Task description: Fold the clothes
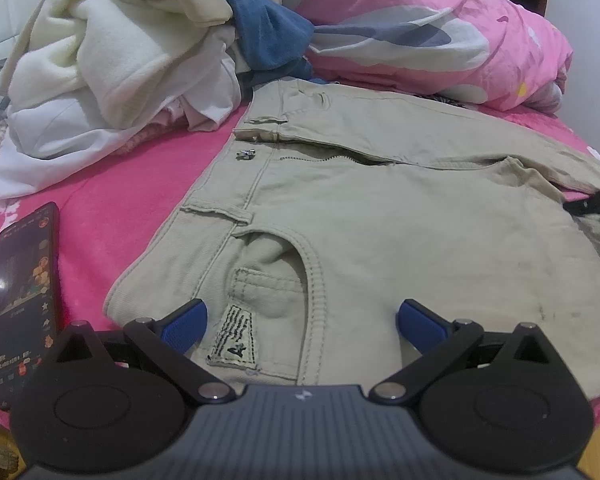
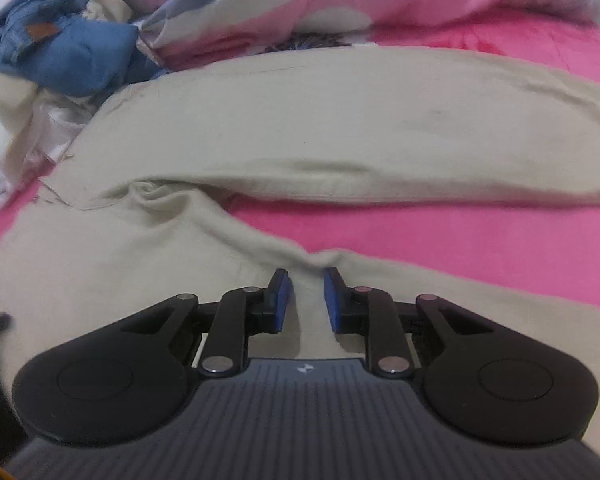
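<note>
Beige trousers (image 1: pixel 380 220) lie flat on the pink bed sheet (image 1: pixel 112 200), waistband to the left and zip undone. My left gripper (image 1: pixel 302 316) hovers open over the front pocket and its sewn label, with nothing between the wide-apart blue pads. In the right wrist view the two legs split: the far leg (image 2: pixel 300 120) runs across and the near leg (image 2: pixel 100 260) lies under my right gripper (image 2: pixel 307 280). Its pads stand a narrow gap apart at the leg's inner edge, where the cloth bunches into a small ridge. They do not visibly press it.
A phone (image 1: pixel 24 300) with a lit screen lies on the sheet left of the trousers. Behind is a pile of cream and white garments (image 1: pixel 120 60) with blue jeans (image 2: pixel 68 48). A pink flowered quilt (image 1: pixel 420 28) is bunched along the back.
</note>
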`<action>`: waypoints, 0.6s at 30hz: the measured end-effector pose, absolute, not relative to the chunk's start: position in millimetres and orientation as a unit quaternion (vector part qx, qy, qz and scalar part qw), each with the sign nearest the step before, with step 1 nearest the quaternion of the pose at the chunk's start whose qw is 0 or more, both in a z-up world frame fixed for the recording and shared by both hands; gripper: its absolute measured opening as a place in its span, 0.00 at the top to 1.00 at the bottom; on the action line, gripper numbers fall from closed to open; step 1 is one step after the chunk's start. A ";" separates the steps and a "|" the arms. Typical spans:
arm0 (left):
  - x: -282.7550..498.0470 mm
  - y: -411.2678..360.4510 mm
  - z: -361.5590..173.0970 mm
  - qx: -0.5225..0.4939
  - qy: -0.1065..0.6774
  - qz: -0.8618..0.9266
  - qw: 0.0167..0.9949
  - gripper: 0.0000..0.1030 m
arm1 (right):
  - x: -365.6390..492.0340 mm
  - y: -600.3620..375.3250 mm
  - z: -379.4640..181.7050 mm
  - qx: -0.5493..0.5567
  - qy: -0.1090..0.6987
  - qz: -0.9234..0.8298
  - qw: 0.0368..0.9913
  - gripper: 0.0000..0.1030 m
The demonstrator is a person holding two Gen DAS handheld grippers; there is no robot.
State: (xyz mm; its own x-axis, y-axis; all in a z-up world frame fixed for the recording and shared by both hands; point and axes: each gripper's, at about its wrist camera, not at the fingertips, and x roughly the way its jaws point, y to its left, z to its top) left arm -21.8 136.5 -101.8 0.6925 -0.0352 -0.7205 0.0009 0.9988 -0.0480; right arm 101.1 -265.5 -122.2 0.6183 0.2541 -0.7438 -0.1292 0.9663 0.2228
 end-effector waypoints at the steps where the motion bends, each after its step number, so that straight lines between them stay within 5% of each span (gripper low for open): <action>1: -22.1 136.4 -101.8 -0.022 0.392 -0.009 0.920 0.00 | 103.8 -267.3 -119.7 0.080 0.416 0.091 0.901 0.88; 10: -21.4 135.2 -101.5 -0.017 0.394 -0.009 0.919 0.00 | 54.7 -297.8 -75.0 0.050 0.399 0.068 0.913 0.81; 14: -22.5 136.3 -101.3 -0.018 0.394 -0.011 0.919 0.00 | 63.4 -290.4 -113.7 -0.020 0.455 0.035 0.890 0.76; 18: -21.4 136.7 -101.2 -0.018 0.396 -0.013 0.918 0.00 | 76.3 -325.5 -104.5 0.049 0.413 -0.043 0.908 0.76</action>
State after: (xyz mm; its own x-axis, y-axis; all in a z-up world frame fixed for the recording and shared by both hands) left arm -21.4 136.7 -101.2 0.6863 -0.0375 -0.7264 0.0097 0.9991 -0.0424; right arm 76.3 -325.5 -104.5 0.6550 -0.0374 -0.7547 0.1177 0.9916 0.0529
